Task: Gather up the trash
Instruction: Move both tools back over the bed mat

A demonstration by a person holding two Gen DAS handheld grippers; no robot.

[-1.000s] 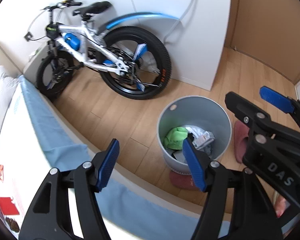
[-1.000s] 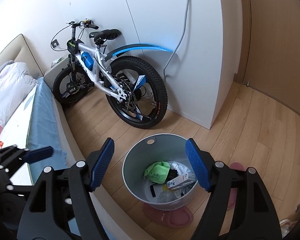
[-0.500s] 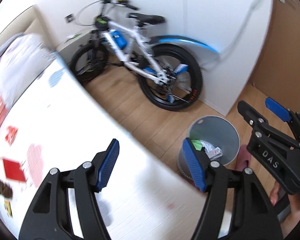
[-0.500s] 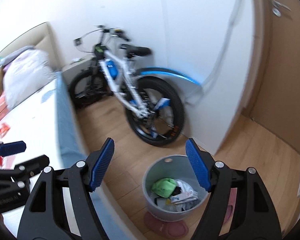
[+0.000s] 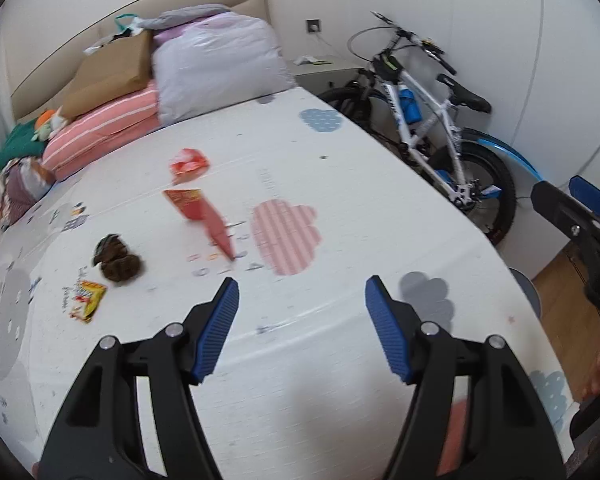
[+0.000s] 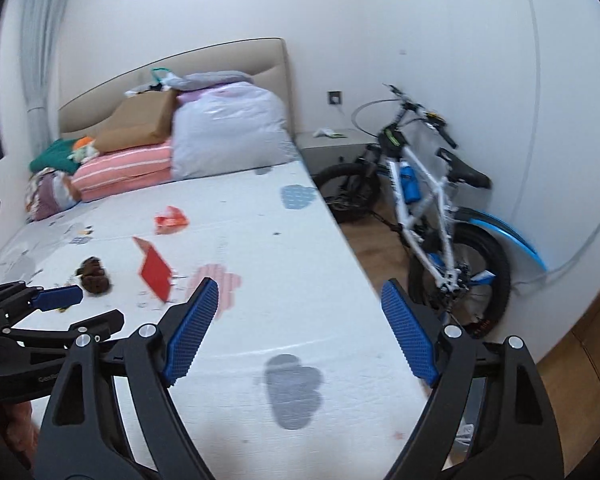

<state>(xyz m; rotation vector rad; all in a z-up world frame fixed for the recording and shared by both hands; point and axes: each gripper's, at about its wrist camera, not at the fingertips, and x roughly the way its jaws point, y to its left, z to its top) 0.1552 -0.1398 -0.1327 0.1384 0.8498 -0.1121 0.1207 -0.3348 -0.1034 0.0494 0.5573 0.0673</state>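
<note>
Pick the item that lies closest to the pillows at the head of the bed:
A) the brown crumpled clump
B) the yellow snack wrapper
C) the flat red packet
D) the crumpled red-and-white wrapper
D. The crumpled red-and-white wrapper lies farthest up the bed, just below the striped pillows; the flat red packet, brown crumpled clump and yellow snack wrapper lie progressively nearer the camera.

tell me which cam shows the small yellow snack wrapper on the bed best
Left wrist view: the small yellow snack wrapper lies fully visible on the white bedsheet. In the right wrist view the left gripper covers that spot, so the wrapper barely shows.
</note>
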